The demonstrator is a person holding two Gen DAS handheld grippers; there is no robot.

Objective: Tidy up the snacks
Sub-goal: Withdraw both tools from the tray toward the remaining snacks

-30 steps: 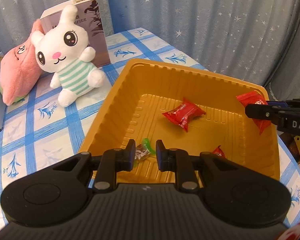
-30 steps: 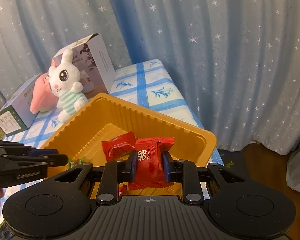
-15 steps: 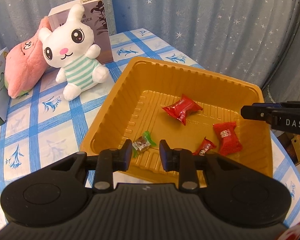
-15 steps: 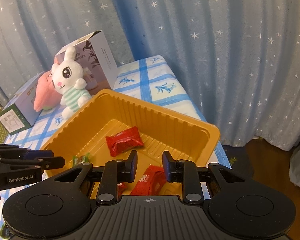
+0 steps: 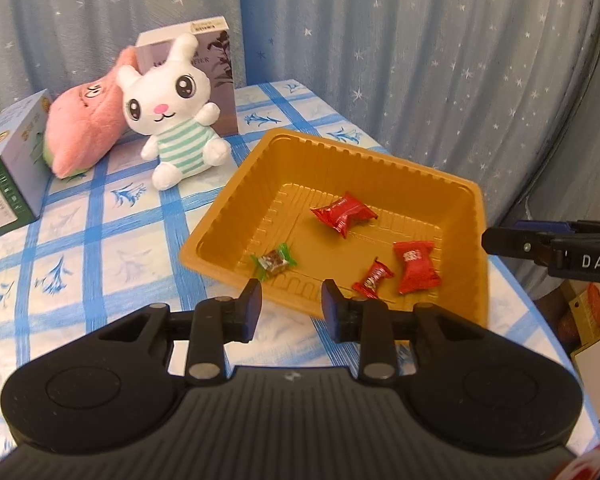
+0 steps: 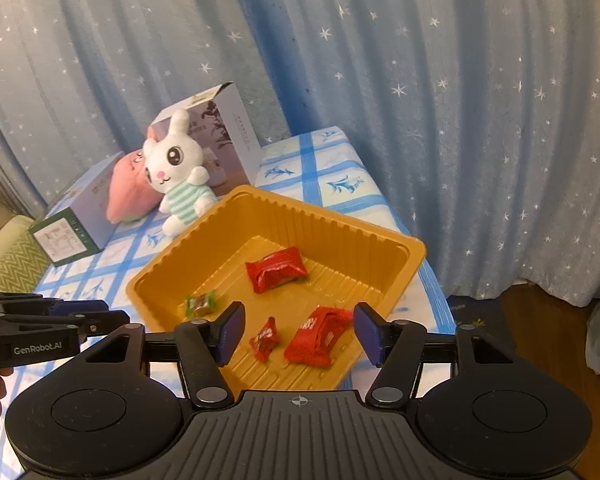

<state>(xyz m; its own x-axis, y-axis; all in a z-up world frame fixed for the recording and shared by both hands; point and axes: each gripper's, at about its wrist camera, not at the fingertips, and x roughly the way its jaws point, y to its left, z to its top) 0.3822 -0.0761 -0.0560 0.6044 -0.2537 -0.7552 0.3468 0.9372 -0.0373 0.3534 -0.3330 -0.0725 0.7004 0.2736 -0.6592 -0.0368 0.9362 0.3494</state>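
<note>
An orange plastic tray sits on the blue-checked tablecloth. In it lie a large red snack packet, a second red packet, a small red candy and a green-wrapped candy. My left gripper is open and empty above the tray's near edge. My right gripper is open wide and empty above the second red packet.
A white rabbit plush, a pink plush and two boxes stand at the table's back left. A starred blue curtain hangs behind. The floor lies beyond the table's right edge.
My right gripper opened and dropped the red packet into the tray, then widened further and pulled back. My left gripper drew back and up from the tray, still open.
</note>
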